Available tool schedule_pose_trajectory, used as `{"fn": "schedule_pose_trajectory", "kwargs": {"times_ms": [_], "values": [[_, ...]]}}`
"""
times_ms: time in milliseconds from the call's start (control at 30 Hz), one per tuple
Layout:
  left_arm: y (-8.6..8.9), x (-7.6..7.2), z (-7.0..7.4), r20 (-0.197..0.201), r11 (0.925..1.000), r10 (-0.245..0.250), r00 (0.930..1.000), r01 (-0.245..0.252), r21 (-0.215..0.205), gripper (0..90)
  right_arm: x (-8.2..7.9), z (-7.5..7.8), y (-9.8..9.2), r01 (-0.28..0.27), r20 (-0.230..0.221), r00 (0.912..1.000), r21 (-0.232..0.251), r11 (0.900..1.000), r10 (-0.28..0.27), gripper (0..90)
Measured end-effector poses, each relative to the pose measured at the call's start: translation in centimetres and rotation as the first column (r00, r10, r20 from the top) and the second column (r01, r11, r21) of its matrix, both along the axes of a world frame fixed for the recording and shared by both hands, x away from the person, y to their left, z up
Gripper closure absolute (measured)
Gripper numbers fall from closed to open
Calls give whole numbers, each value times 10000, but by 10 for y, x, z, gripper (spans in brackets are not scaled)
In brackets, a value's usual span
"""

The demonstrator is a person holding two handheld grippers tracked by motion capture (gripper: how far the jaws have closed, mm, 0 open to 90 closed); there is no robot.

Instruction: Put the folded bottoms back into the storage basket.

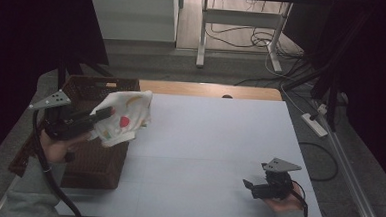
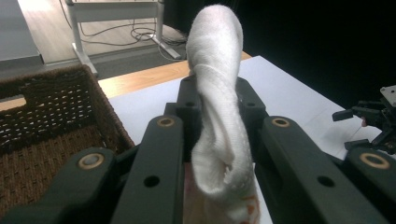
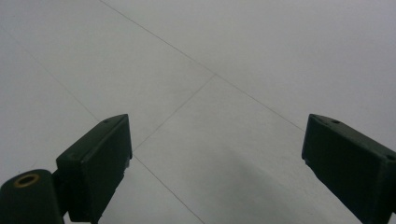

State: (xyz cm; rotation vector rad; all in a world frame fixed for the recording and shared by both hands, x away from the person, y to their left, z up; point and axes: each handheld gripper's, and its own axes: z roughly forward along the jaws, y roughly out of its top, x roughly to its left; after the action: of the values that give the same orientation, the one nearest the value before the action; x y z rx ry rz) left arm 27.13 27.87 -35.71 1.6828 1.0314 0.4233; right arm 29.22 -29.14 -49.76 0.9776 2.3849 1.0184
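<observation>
2 grippers are working: the left gripper point(image 1: 103, 115) is clamping a white printed cloth point(image 1: 123, 116) above the wicker basket point(image 1: 98, 158). The right gripper point(image 1: 248, 185) is resting spread on the white table point(image 1: 214, 139), its jaws framing bare tabletop in its own view.

The cloth point(image 1: 123, 117) is pinched between the jaws of the left gripper point(image 1: 105, 113), above the near right rim of the wicker basket point(image 1: 94, 158). The basket sits below and to the left of those jaws, at the left edge of the surface point(image 1: 213, 154). In the left gripper view the cloth point(image 2: 217, 107) rises between the jaws, with the basket point(image 2: 46, 126) to their left and the right gripper point(image 2: 373, 126) far off to their right. The right gripper point(image 1: 249, 185) is near the surface's near right corner, well apart from the cloth, its jaws wide apart with bare surface point(image 3: 219, 93) between and ahead of them.
</observation>
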Motion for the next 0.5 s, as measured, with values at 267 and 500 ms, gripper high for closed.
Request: {"fn": "schedule_pose_trajectory", "kwargs": {"times_ms": [267, 500], "values": [[8, -4, 1, 52, 9999, 143, 9999, -143, 6, 760, 0, 0, 0, 15, -23, 10000, -10, 10000, -15, 88], [14, -8, 2, 85, 9997, 261, 9996, -261, -6, 759, 0, 0, 1, 17, -15, 10000, 4, 10000, -17, 88]]}}
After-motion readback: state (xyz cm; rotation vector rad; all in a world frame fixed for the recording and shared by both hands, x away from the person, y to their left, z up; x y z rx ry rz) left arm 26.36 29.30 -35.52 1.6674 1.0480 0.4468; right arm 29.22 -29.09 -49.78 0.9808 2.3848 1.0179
